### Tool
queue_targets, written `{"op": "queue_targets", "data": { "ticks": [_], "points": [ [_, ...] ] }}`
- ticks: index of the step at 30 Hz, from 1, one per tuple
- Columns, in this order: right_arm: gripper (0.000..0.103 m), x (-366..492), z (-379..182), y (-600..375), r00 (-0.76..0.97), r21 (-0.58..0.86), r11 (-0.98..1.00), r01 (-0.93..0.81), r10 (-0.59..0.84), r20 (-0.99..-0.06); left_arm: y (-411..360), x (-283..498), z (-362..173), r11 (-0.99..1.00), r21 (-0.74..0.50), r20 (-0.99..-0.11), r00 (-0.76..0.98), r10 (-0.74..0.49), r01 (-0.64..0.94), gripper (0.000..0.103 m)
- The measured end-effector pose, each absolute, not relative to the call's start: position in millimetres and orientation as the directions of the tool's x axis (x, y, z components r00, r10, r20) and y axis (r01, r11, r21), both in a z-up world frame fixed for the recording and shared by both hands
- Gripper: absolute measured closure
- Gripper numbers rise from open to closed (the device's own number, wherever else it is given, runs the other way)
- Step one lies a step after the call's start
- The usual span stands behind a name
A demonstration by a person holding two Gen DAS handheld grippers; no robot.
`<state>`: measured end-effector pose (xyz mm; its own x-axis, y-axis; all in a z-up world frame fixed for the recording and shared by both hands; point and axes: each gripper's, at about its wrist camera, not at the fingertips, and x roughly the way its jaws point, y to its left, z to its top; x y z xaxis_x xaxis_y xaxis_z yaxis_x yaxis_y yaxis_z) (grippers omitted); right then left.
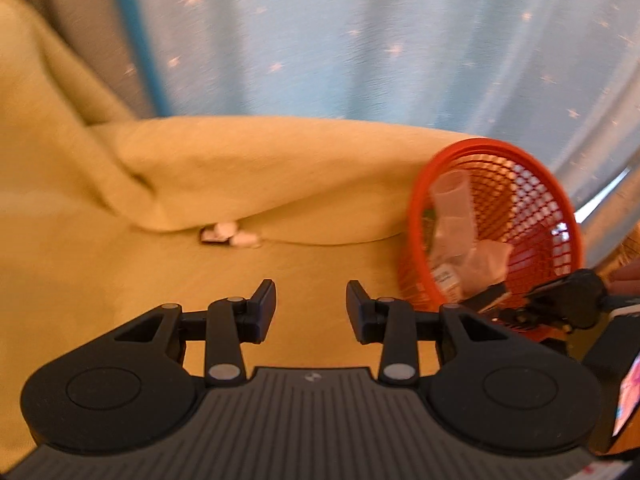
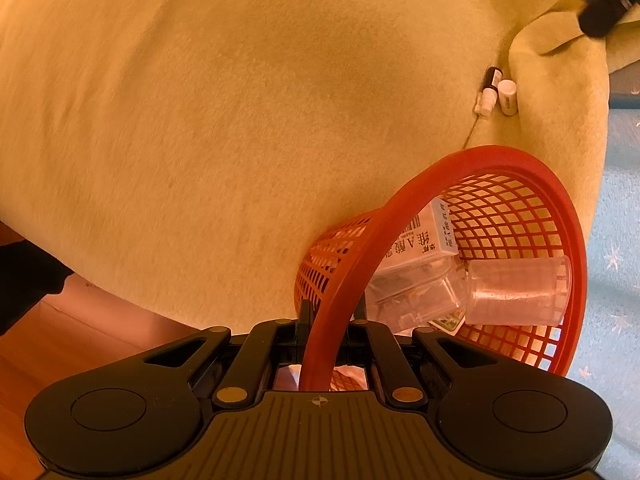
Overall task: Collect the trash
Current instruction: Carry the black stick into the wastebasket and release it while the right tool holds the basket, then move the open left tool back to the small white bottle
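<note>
Black two-finger grippers (image 1: 311,308) (image 2: 330,320) with ribbed grey bases, round silver pivot screws, blocky black fingers (image 1: 264,300).

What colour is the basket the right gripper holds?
Red-orange mesh basket; clearest in the right wrist view.

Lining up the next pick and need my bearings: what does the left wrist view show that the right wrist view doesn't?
Only the left wrist view shows the left gripper, open and empty above the yellow blanket, and the starred blue curtain behind.

Only the right wrist view shows the right gripper shut on the red basket rim, plus readable contents: a printed box and a clear cup.

Both show the basket, the blanket, and the small bottles lying at the blanket fold, blurred in the left view.
</note>
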<state>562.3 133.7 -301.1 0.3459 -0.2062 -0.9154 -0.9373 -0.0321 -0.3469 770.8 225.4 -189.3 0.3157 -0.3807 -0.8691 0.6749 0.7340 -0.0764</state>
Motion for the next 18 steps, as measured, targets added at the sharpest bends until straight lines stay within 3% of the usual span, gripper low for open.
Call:
{"op": "queue_targets", "data": {
  "ticks": [6, 18],
  "points": [
    [0.1, 563.6, -301.1, 134.2, 0.343, -0.343, -0.037, -0.939, -0.212, -0.915, 247.2, 778.1, -201.1, 0.782, -0.056, -0.876, 0.345, -0.337, 0.621, 0.069],
    [0.1, 565.9, -299.7, 133.5, 0.335, -0.333, -0.048, -0.942, -0.223, -0.915, 261.8, 792.4, -220.7, 0.813, -0.036, -0.873, 0.378, -0.308, 0.581, 0.053]
  ]
}}
